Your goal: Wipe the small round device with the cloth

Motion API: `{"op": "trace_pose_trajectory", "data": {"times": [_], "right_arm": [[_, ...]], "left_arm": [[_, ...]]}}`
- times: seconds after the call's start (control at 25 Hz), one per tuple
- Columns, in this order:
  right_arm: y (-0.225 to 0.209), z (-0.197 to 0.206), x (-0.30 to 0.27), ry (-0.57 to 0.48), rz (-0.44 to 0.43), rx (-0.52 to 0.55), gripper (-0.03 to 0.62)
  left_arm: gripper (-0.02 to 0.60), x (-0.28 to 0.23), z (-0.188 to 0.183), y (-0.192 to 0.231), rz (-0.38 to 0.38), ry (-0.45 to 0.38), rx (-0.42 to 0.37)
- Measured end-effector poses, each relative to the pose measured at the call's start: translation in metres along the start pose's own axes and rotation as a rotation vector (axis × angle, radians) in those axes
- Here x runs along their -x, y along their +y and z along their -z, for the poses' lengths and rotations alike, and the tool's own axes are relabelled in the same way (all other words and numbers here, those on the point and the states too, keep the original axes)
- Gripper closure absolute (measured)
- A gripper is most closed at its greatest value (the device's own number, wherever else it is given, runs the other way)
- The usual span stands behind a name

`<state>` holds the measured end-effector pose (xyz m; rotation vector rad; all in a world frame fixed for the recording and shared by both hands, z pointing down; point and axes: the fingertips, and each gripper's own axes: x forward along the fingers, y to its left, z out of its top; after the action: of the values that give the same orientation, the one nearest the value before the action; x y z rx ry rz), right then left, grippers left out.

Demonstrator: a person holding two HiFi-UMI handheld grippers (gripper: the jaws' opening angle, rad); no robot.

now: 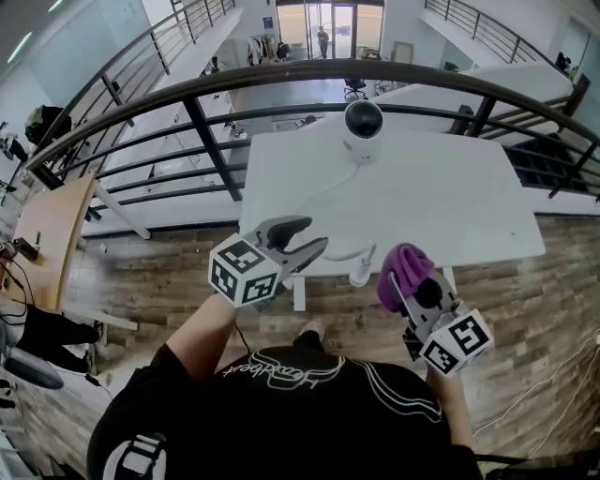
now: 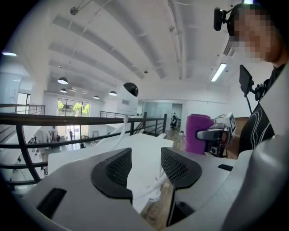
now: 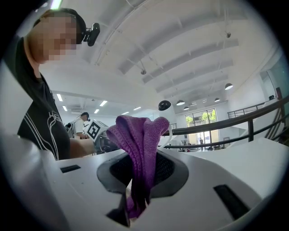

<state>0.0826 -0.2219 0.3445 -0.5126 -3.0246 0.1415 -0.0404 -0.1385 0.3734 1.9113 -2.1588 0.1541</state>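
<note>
Cloth (image 3: 141, 144) sits clamped in the right tool (image 3: 143, 173) — plainest in its own view — while the left tool (image 2: 145, 168) stands wide.

Open-plan office, mezz. level: railing (image 1: 281, 73), white desk (image 1: 422, 197), glass doors (image 1: 323, 26).

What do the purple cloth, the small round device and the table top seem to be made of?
Purple cloth: soft knitted fabric, perhaps microfibre; fine ribbed weave, matte.
Small round device: likely plastic; white body, glossy black dome with a sheen.
Table top: smooth matte white surface, perhaps laminate; uncertain.
</note>
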Motion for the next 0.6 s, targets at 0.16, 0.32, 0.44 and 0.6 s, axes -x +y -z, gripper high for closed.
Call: {"op": "trace_pose_trajectory", "data": {"times": [0.16, 0.32, 0.44, 0.6], "right_arm": [[-0.026, -0.009, -0.026, -0.008, 0.036, -0.002, 0.533], [-0.049, -0.013, -0.048, -0.011, 0.067, -0.014, 0.533], [-0.061, -0.011, -0.061, 0.001, 0.075, -0.004, 0.533], [-0.073, -0.011, -0.074, 0.014, 0.087, 0.019, 0.533]], "left_arm": [[0.374, -0.018, -0.006, 0.058, -0.042, 0.021, -0.031], [0.373, -0.045, -0.002, 0.096, -0.016, 0.066, -0.068], [0.373, -0.067, 0.006, 0.109, 0.027, 0.118, -0.107], [0.373, -0.09, 0.02, 0.12, 0.065, 0.184, -0.158]]}}
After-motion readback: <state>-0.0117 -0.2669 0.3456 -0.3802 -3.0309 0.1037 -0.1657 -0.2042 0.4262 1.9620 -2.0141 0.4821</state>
